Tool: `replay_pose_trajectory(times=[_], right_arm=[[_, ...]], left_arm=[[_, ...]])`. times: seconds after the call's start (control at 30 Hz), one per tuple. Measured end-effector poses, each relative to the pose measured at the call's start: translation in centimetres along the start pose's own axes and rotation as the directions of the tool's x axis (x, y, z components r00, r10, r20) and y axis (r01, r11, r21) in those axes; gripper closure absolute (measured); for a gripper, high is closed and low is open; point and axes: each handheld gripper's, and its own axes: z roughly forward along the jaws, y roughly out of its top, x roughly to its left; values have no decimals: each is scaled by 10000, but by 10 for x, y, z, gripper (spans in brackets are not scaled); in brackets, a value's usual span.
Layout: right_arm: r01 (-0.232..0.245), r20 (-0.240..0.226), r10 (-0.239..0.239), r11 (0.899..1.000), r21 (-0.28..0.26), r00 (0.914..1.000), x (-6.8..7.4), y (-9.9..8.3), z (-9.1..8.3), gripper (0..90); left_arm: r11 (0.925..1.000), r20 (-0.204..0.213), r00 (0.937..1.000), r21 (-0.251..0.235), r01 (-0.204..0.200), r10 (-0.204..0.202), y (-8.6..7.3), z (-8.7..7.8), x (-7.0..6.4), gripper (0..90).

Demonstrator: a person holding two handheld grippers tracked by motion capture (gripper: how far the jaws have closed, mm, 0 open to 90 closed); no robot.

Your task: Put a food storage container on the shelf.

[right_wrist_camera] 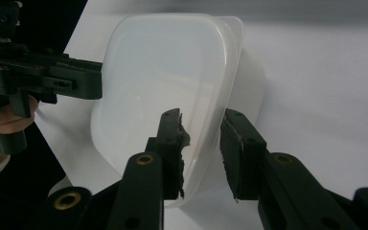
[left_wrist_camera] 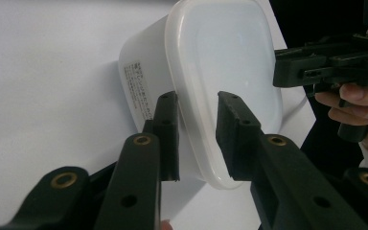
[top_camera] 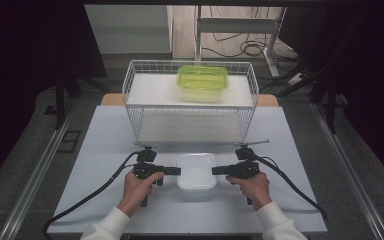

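A white lidded plastic container (top_camera: 196, 172) sits on the white table near the front middle. My left gripper (top_camera: 176, 171) is at its left side and my right gripper (top_camera: 216, 171) at its right side, pointing at each other. In the left gripper view, the left gripper (left_wrist_camera: 197, 103) is open, its jaws straddling the lid rim of the container (left_wrist_camera: 230, 57) with a gap on each side. In the right gripper view, the right gripper (right_wrist_camera: 201, 120) is also open, straddling the opposite rim of the container (right_wrist_camera: 158, 72).
A white wire basket (top_camera: 130, 85) stands at the back of the table, with a green transparent lidded container (top_camera: 202, 80) inside it. Black cables trail from both grippers toward the front table edge. Bare table lies left and right of the hands.
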Motion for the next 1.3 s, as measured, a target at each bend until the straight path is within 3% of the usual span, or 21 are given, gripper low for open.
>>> replay_pose_trajectory(times=[0.47, 0.8, 0.9, 1.0, 1.3], right_arm=[[434, 142, -426, 9972, -606, 9990, 5, -1, -7, 769], [746, 6, -749, 9927, -949, 9972, 9, -1, -15, 776], [853, -58, -865, 9903, -1094, 9962, 12, -1, -18, 775], [1482, 397, -1444, 9815, -1209, 9887, 22, 1, -23, 775], [2112, 346, -2084, 9594, -1867, 9774, 36, 6, -41, 777]], left_arm=[[9989, -197, 9993, -336, -340, 333, -2, -5, -6, 786], [9952, -113, 9972, -638, -740, 734, -1, -11, -12, 786], [9920, -231, 9945, -723, -1039, 1025, 0, -15, -17, 787], [9863, -518, 9893, -858, -1407, 1366, 2, -20, -24, 785], [9709, -404, 9801, -1350, -1980, 1943, 8, -36, -40, 786]])
